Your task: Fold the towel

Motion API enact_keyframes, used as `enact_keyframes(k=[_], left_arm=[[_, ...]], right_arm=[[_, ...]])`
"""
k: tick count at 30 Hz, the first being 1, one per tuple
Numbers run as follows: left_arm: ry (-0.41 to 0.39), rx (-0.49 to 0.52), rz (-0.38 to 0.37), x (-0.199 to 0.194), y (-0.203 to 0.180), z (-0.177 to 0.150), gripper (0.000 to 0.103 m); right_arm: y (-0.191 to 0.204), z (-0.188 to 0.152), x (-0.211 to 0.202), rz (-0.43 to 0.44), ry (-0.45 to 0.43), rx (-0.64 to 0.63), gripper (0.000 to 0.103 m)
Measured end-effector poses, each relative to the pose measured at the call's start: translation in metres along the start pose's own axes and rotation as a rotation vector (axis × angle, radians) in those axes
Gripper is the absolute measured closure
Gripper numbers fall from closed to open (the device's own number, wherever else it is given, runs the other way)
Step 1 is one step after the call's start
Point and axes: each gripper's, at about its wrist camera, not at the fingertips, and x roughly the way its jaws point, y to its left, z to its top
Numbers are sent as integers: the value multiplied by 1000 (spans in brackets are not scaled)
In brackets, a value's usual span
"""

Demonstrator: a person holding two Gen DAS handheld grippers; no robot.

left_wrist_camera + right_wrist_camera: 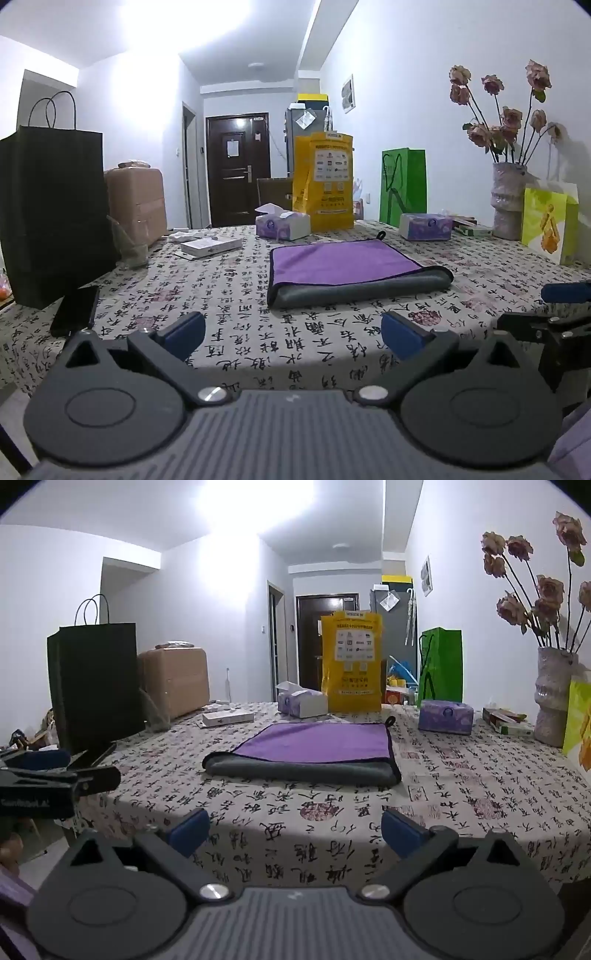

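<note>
A purple towel (340, 260) with a grey underside lies folded on the patterned tablecloth, its rolled grey fold edge towards me. It also shows in the right wrist view (314, 744). My left gripper (293, 334) is open and empty, held near the table's front edge, short of the towel. My right gripper (295, 832) is open and empty, also at the front edge, apart from the towel. The right gripper's body shows at the right edge of the left wrist view (554, 321); the left gripper's body shows at the left of the right wrist view (55, 782).
A black paper bag (51, 214) and a phone (75, 310) stand at the left. Tissue boxes (282, 223) (426, 225), a yellow bag (325, 181), a green bag (404, 184) and a vase of flowers (508, 199) line the back and right.
</note>
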Motion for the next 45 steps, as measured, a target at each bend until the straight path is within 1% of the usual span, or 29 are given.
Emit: enact_keyframes(k=[2, 3, 5, 7, 8, 9, 11, 20, 45], left_arm=[[9, 3, -11, 1, 3, 0, 0], [5, 23, -13, 4, -1, 2, 0], [-12, 40, -12, -2, -4, 2, 0], [-10, 33, -14, -3, -3, 0, 0], [-20, 40, -10, -4, -5, -1, 0], [-17, 40, -10, -5, -6, -1, 0], [-3, 31, -12, 0, -6, -2, 0], [2, 31, -15, 1, -4, -2, 0], [3, 39, -17, 2, -9, -5, 0]], right_arm=[[-1, -1, 0, 1, 4, -1, 3], [-2, -1, 1, 2, 7, -1, 3], [-4, -3, 2, 3, 15, 1, 3], [-6, -4, 2, 3, 21, 0, 3], [-7, -5, 3, 3, 25, 0, 3], [0, 1, -1, -4, 3, -2, 3], [1, 2, 0, -6, 8, 1, 3], [0, -4, -1, -3, 6, 3, 3], [0, -4, 0, 0, 11, 8, 3]])
